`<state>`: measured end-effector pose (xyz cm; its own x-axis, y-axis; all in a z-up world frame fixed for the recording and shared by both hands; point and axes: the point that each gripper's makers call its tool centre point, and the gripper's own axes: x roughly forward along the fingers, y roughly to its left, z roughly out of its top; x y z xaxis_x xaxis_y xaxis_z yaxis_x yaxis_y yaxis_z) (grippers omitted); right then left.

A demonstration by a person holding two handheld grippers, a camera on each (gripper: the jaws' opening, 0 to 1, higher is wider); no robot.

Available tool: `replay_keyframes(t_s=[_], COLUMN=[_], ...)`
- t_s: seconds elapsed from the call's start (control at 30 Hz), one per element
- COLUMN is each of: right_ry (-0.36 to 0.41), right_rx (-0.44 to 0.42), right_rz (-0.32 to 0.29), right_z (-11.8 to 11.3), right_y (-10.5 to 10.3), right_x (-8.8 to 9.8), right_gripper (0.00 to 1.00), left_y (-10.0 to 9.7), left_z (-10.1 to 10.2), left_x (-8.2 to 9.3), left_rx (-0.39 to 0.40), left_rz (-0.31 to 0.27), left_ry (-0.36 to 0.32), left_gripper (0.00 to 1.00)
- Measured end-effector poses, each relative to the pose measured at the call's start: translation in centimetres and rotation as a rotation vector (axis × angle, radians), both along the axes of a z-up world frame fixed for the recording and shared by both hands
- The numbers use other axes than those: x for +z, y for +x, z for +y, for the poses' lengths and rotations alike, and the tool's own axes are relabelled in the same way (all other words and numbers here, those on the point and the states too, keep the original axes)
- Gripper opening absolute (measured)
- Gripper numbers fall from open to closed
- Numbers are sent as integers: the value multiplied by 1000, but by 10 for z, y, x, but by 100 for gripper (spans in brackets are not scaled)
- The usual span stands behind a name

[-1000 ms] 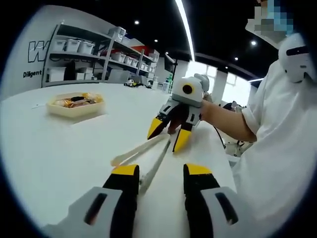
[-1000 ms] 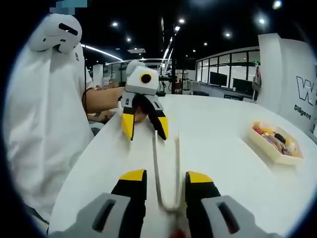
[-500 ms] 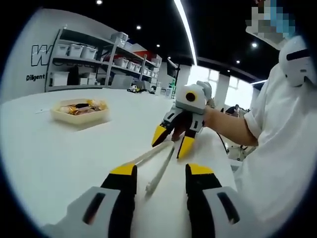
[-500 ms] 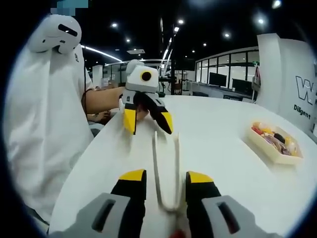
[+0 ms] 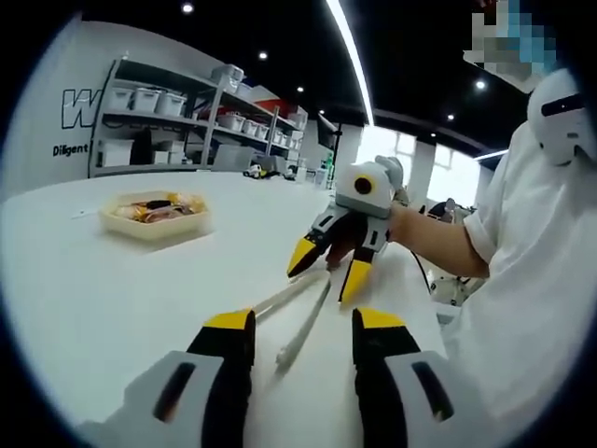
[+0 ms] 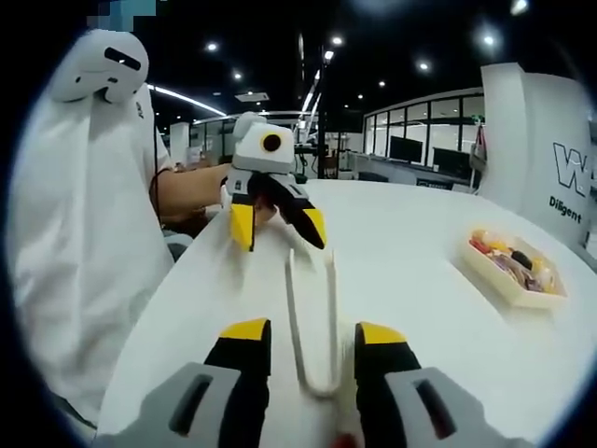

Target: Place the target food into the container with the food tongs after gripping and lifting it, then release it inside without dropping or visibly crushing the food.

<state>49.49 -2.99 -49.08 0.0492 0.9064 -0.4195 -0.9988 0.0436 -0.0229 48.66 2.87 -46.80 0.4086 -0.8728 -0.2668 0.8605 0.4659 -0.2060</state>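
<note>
Since a second ago the left gripper (image 6: 277, 228) rises off the tongs (image 6: 312, 317), both grippers' jaws apart, food in the tray (image 6: 515, 268) well away; a crooked grab could skid them.

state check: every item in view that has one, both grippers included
Tongs: lying flat on the table, arms spread, not gripped.
Food tray: uncovered, holding mixed food.
Left gripper: open, at the tongs' tips.
Right gripper: open, at the tongs' joined end.
Table: white, bearing tongs and tray.

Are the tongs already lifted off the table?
No, the tongs lie flat on the white table, with both claws open around them.
</note>
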Motion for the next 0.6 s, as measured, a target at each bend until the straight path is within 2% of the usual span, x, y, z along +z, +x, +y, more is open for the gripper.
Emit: replay_keyframes(t_s=[0.6], right_ry=[7], right_rx=[-53], right_rz=[-26], right_z=[-5], right_y=[2], right_x=[7], right_gripper=[37], left_y=[-1], left_z=[3], left_x=[8], left_rx=[37], left_rz=[-23], left_ry=[-5], left_gripper=[44])
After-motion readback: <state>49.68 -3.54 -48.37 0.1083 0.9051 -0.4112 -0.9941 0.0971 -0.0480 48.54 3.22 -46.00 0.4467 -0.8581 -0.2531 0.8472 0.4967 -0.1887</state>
